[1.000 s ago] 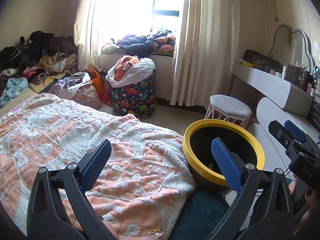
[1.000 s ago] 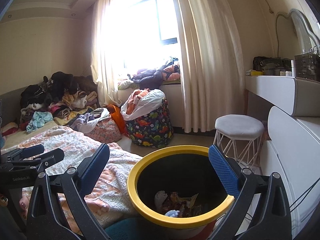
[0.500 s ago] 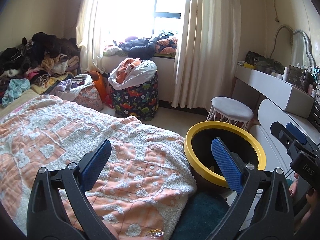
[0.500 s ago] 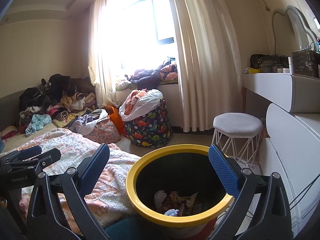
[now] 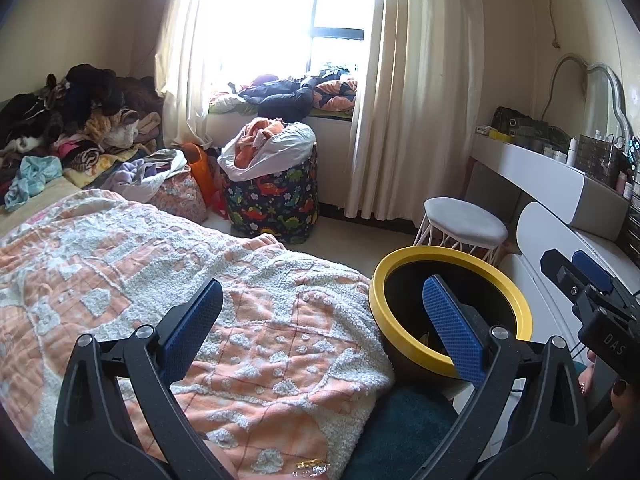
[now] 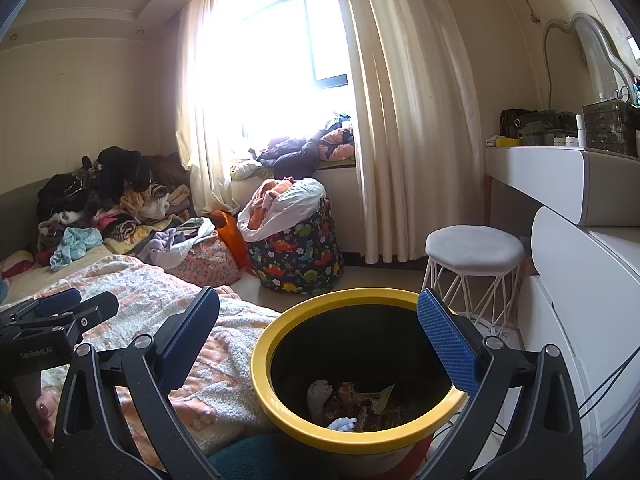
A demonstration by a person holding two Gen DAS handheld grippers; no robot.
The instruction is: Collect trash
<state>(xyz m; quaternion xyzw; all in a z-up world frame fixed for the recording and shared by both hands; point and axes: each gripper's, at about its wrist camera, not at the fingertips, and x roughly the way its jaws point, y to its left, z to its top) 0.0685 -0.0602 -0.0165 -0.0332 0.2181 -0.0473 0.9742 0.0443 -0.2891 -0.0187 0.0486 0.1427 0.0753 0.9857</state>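
A black bin with a yellow rim (image 6: 280,328) stands on the floor beside the bed; it also shows in the left wrist view (image 5: 516,300). Wrappers and crumpled trash (image 6: 356,404) lie at its bottom. My right gripper (image 6: 318,338) is open and empty, held just above and in front of the bin. My left gripper (image 5: 320,324) is open and empty, over the corner of the orange and white blanket (image 5: 160,264). A small shiny wrapper (image 5: 310,466) lies on the blanket's near edge, below the left gripper.
A white stool (image 6: 474,252) stands behind the bin and a white dresser (image 6: 576,256) runs along the right. A dinosaur-print laundry bag (image 6: 298,248) and piles of clothes (image 6: 112,204) sit by the window. A teal rug (image 5: 400,432) lies at the bed's foot.
Both views have tilted up slightly, so the bin and bed sit a little lower in frame. Both grippers stay open and empty.
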